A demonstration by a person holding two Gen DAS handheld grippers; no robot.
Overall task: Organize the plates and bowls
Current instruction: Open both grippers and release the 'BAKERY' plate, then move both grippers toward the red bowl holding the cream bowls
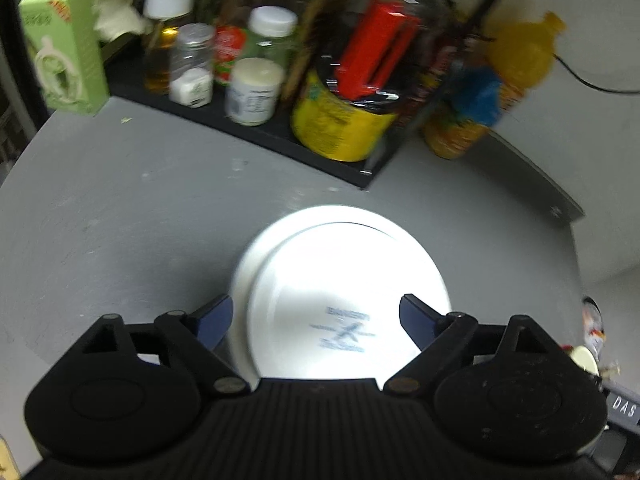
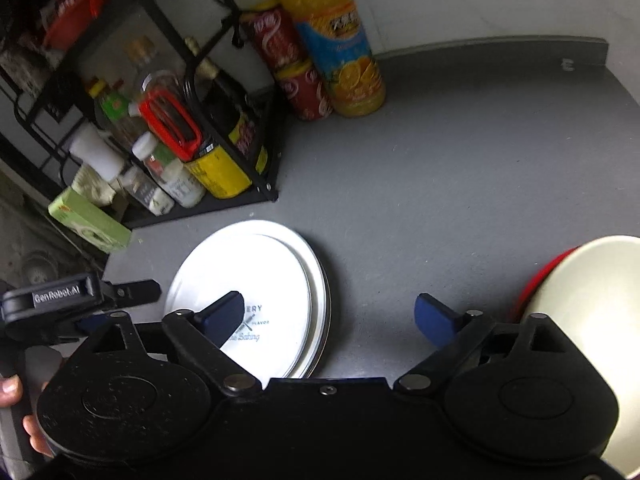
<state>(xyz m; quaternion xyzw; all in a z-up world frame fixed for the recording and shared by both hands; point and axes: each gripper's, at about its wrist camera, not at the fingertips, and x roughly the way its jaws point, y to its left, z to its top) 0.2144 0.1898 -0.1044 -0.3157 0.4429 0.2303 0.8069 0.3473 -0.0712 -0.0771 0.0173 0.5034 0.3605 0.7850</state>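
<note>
Plates stacked between spread fingers

Two white plates (image 1: 340,292) lie stacked on the grey bench (image 1: 120,220), between the left gripper's (image 1: 316,318) spread fingers. Right gripper (image 2: 340,320) fingers also spread, holding nothing; one cream bowl (image 2: 592,320) beside its right finger.

Two white plates (image 2: 256,300) stacked; one cream bowl (image 2: 592,320); one orange juice bottle (image 2: 340,40); two red cans (image 2: 288,60) (stacked); one green box (image 2: 90,220).
</note>
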